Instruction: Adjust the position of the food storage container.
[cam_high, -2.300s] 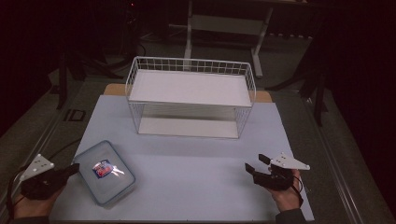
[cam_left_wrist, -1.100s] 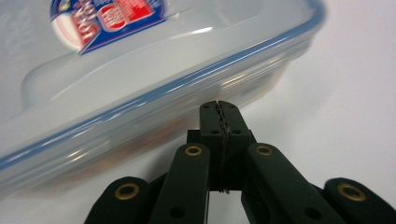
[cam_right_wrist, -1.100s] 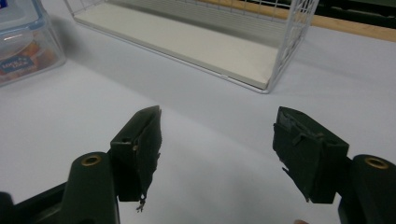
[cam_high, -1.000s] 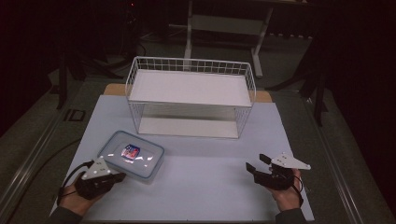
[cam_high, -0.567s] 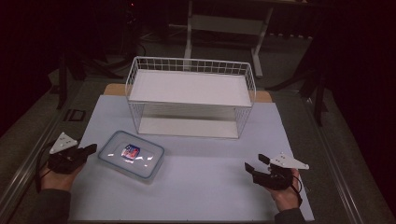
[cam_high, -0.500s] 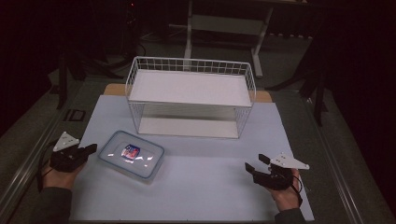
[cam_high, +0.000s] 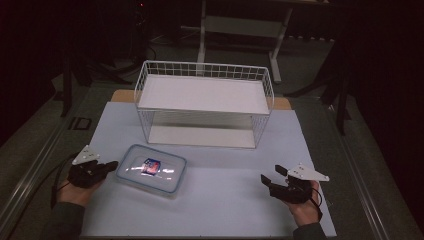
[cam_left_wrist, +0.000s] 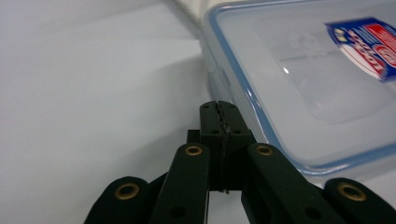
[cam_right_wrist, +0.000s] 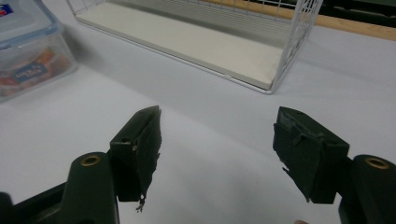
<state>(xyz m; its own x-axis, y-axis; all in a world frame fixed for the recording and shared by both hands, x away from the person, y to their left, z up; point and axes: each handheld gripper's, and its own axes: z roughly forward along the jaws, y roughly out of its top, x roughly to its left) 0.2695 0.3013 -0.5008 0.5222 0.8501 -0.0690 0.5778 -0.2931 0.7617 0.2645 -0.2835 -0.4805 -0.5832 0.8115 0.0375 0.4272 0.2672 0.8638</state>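
High view: lidded box (cam_high: 151, 171) on the tabletop (cam_high: 225, 200), near left, in front of the wire rack (cam_high: 204, 107). Left gripper (cam_high: 111, 165), clenched and empty, sits at its left edge, probably nudging it; next, likely a push rightward. Right gripper (cam_high: 270, 176) rests released, near right.

Clear lidded food container (cam_high: 151, 172) lies flat, front-left on table

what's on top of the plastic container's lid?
On the container, the clear lid carries a red-and-blue label, nothing else. Through the side wall, printed packaging shows inside; what it is can't be told.
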